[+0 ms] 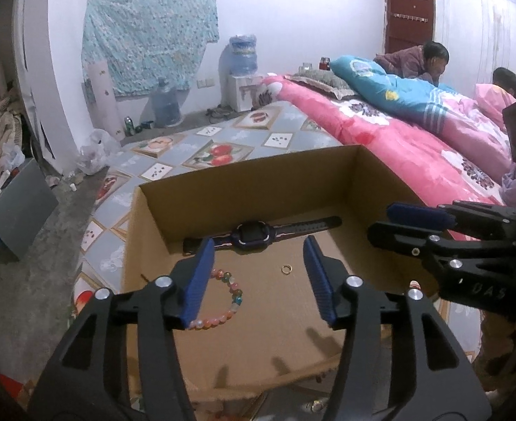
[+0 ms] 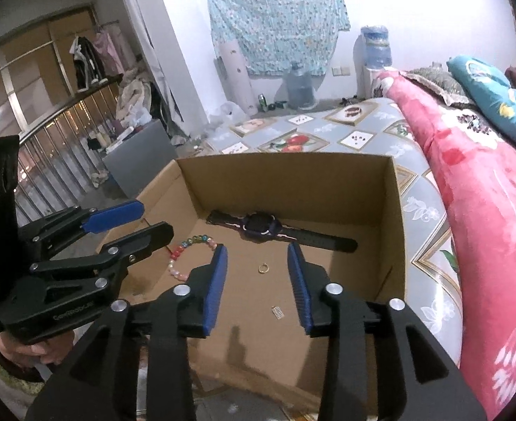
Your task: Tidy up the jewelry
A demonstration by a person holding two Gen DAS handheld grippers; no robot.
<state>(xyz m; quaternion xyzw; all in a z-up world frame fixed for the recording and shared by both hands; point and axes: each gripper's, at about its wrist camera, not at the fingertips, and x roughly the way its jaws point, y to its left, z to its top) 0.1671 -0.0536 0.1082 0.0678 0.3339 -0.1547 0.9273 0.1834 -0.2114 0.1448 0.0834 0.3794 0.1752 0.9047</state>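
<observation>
An open cardboard box (image 1: 258, 189) (image 2: 286, 182) sits on the bed. On its floor lie a dark watch (image 1: 251, 235) (image 2: 259, 226) along the far wall, a coloured bead bracelet (image 1: 235, 289) (image 2: 188, 245) to the left, and a small gold ring (image 1: 286, 269) (image 2: 263, 268) near the middle. A tiny silver piece (image 2: 277, 312) lies nearer the front. My left gripper (image 1: 258, 245) (image 2: 154, 219) hovers over the box, open, with nothing between its blue pads. My right gripper (image 2: 257, 251) (image 1: 384, 222) hangs over the box beside it, open and empty too.
The box rests on a fruit-patterned sheet (image 1: 223, 140). A pink quilt (image 1: 380, 129) and a blue quilt (image 1: 398, 87) lie to the right, with two people (image 1: 429, 58) at the far side of the bed. Water jugs (image 1: 167, 103) and a grey board (image 1: 19, 207) stand on the floor at left.
</observation>
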